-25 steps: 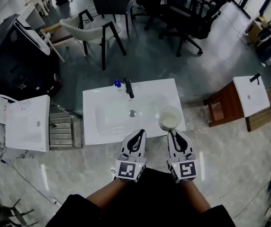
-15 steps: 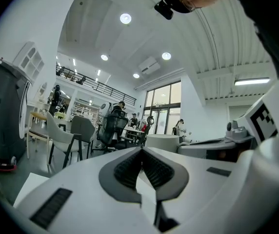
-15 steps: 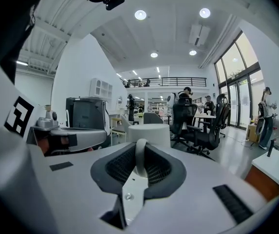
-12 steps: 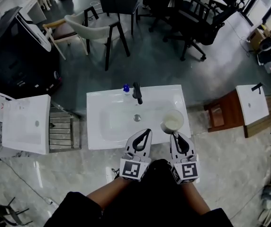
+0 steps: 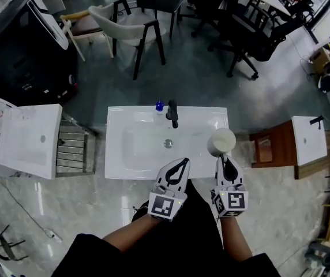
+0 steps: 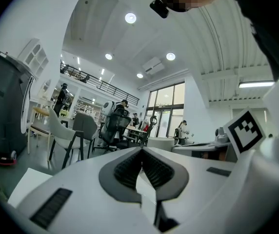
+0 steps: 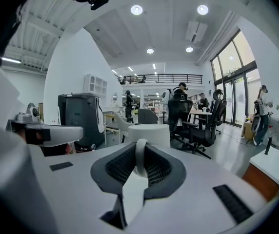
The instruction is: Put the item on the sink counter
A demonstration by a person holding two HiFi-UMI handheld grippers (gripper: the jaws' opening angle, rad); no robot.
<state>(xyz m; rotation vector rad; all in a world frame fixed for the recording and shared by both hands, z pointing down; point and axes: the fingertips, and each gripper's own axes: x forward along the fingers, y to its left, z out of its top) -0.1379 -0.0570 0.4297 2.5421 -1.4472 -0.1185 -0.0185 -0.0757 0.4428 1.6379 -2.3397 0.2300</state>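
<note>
The right tongs (image 5: pixel 221 158) are clamped on the handle (image 7: pixel 140 164) of a white mug (image 5: pixel 221 141). The mug is upright straight ahead of them, above the right-hand rim of the white sink worktop (image 5: pixel 116 169). Whether its base touches the worktop I cannot tell. The left tongs (image 5: pixel 182 163), just beside the right pair, are pressed together with nothing between them, their tips over the worktop's near edge. Beyond the left tongs, past the basin (image 5: pixel 147 146), stands a dark tap (image 5: pixel 172 114) with a small blue thing (image 5: pixel 159 105) beside it.
</note>
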